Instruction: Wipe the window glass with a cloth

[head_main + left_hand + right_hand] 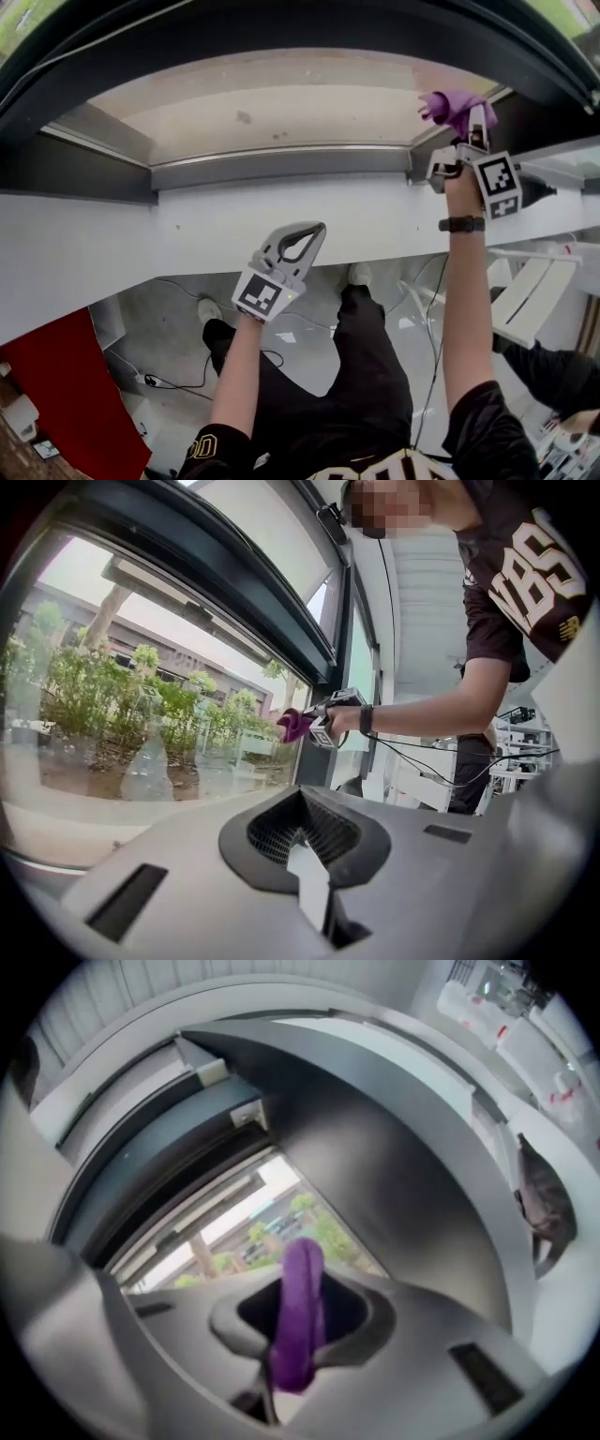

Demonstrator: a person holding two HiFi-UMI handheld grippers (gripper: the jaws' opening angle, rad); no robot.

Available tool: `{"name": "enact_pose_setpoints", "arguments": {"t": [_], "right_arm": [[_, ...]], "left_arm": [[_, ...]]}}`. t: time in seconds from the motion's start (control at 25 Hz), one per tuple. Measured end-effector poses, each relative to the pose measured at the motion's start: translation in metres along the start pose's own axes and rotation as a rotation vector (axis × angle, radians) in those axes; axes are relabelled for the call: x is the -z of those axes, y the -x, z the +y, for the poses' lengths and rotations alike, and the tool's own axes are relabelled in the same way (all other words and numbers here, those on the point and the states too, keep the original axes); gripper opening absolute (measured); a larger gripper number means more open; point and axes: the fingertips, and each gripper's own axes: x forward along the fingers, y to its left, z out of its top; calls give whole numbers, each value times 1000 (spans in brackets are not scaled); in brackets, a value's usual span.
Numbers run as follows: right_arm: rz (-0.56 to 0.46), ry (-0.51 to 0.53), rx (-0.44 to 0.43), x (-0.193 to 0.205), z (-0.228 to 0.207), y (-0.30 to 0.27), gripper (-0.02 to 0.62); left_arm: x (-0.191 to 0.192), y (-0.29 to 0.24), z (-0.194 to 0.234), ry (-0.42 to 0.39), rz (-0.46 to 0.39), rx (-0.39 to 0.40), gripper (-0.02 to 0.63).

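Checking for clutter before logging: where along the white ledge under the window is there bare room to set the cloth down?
The white ledge is bare left of the left gripper, and again between it and the right gripper. It is crowded only at the window's right corner, where the right gripper holds the purple cloth at the glass.

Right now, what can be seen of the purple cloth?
The purple cloth is soft, bunched fabric, plain in colour, pinched as a narrow strip between the shut jaws of the right gripper. A crumpled end pokes past them. It is held up at the right end of the window glass, beside the dark frame; contact with the glass cannot be told.
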Motion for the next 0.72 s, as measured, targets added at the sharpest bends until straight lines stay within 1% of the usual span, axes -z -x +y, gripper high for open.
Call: {"name": "enact_pose_setpoints", "arguments": {"t": [0.04, 0.08, 0.16, 0.24, 0.32, 0.4, 0.48, 0.6, 0.64, 0.72], "right_arm": [[9, 2, -13, 8, 9, 0, 72], [33, 12, -48, 25, 29, 3, 72], [133, 47, -163, 84, 94, 17, 72], [268, 71, -316, 160, 175, 36, 72], [374, 63, -495, 232, 262, 55, 72], [444, 60, -660, 296, 343, 74, 72], [496, 67, -789, 353, 413, 92, 72], [544, 79, -912, 424, 498, 109, 72], [549, 87, -938, 441, 521, 111, 72], [554, 95, -965, 461, 555, 110, 72]], "left_arm": [[-4, 11, 10, 4, -9, -27, 9], [-8, 24, 23, 9, -22, -59, 9], [-15, 60, 50, 24, -48, -139, 9], [-18, 103, 74, 44, -61, -228, 9], [-15, 147, 95, 41, -40, -291, 9], [-9, 190, 115, 16, -6, -331, 9], [-8, 232, 133, 5, 4, -380, 9], [-12, 291, 159, 20, -6, -473, 9], [-13, 305, 165, 25, -10, -492, 9], [-15, 322, 167, 38, -12, -507, 9]]}}
